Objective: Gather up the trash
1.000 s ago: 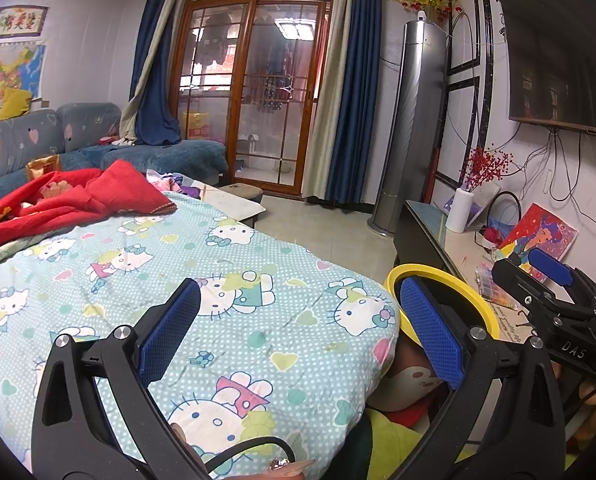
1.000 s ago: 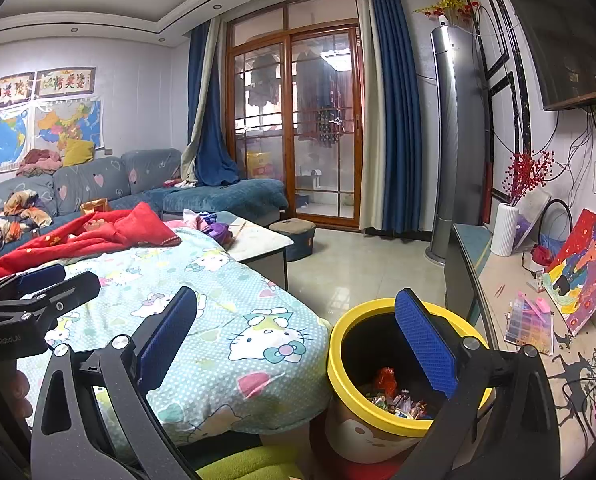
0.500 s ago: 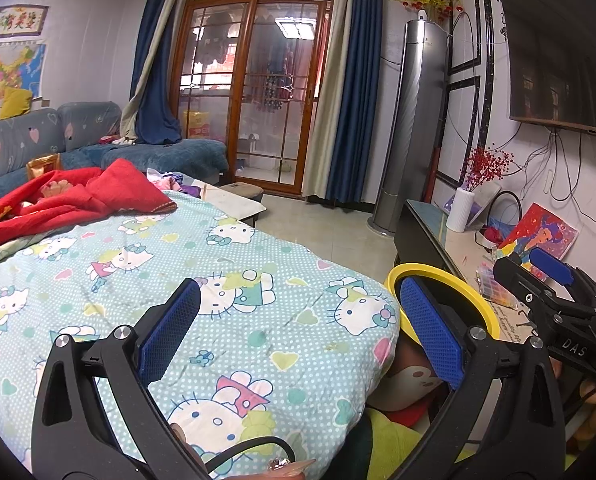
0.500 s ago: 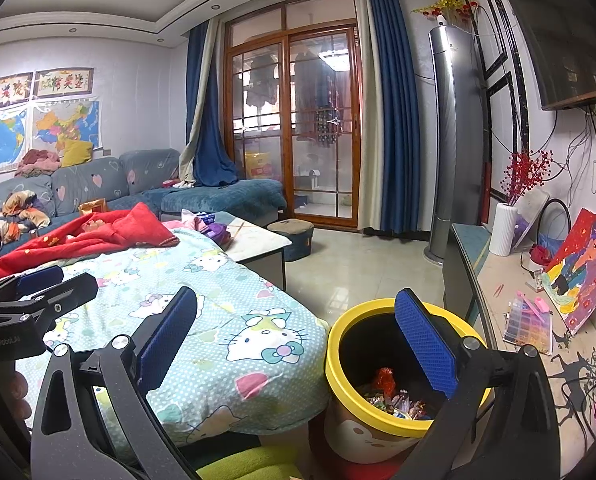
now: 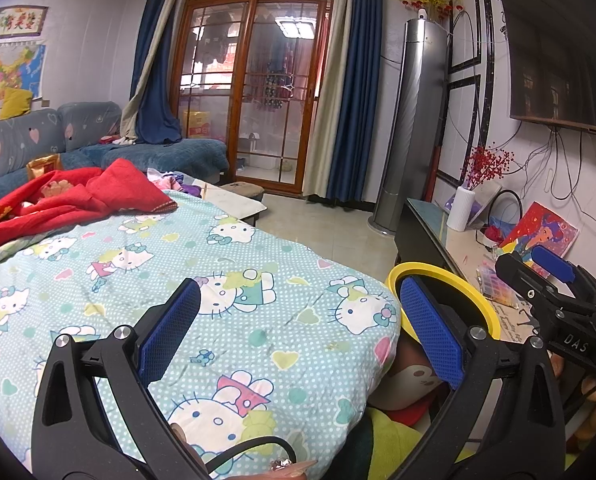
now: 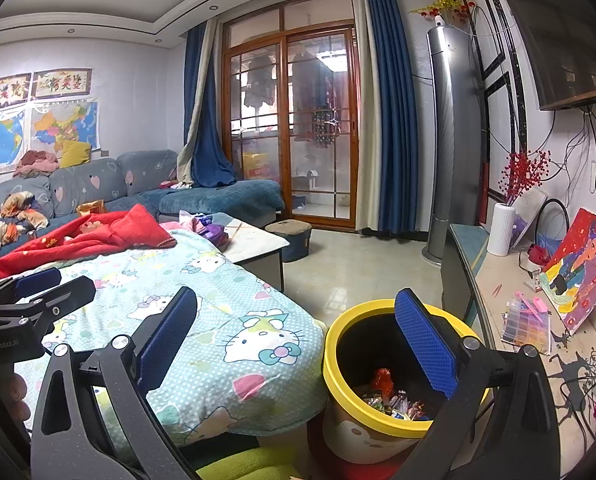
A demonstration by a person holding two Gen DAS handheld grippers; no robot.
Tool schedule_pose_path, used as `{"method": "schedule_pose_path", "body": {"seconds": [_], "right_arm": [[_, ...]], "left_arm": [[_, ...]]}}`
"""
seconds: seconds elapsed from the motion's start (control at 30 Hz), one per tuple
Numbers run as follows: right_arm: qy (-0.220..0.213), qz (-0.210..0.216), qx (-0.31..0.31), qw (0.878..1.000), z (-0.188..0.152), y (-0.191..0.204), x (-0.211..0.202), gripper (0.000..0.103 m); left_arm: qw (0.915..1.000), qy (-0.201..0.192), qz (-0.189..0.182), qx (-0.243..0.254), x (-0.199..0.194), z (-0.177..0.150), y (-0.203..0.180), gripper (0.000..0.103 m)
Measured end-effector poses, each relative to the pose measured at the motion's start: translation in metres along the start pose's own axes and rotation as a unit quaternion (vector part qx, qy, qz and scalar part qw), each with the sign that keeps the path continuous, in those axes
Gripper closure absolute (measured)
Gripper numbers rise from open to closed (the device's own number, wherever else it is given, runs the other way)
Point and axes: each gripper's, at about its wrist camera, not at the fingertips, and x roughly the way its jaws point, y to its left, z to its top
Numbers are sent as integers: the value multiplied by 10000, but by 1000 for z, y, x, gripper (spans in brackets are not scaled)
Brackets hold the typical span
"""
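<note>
left gripper (image 5: 298,332): i see it spread wide, empty, over the quilt (image 5: 178,280)
right gripper (image 6: 298,336): spread wide, empty
bin (image 6: 337,400): beside quilt's corner
trash (image 6: 389,398): wrappers inside bin

Left gripper (image 5: 298,334) held wide apart with nothing between the blue fingers (image 5: 170,330), above the near right corner of a bed covered by a cartoon-cat quilt (image 5: 226,280). Yellow-rimmed bin (image 5: 437,270) just beyond that corner, partly hidden behind the right finger. Right gripper (image 5: 553,276) at the right edge, over the bin's far side, fingers only partly visible.
</note>
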Motion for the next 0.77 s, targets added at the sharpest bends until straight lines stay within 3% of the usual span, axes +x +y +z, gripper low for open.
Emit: {"method": "schedule_pose_path", "body": {"seconds": [0.37,0.43,0.5,0.57,0.63,0.7,0.73,0.77], "right_arm": [[72,229,-189,9995,6,8,6,6],[170,388,-183,9989,10,16,11,6],[316,616,-190,9974,15,31,20,6],[538,1148,-239,9916,23,63,36,6],[793,1860,-359,9787,29,110,52,6],[1160,2509,-510,9597,33,166,67,7],[1413,2889,-565,9452,33,198,75,7],[1667,3221,-631,9298,31,228,81,7]], "left_arm": [[9996,196,151,-152,5,0,8,11],[9989,249,176,-354,2,2,22,11],[9967,374,411,-597,-5,4,49,11],[9913,466,819,-915,-19,5,89,11],[9782,613,1520,-1272,-48,2,145,11],[9523,695,2501,-1607,-91,-3,204,11],[9310,718,3077,-1829,-121,-8,236,11],[9019,736,3717,-2075,-153,-14,266,11]]}}
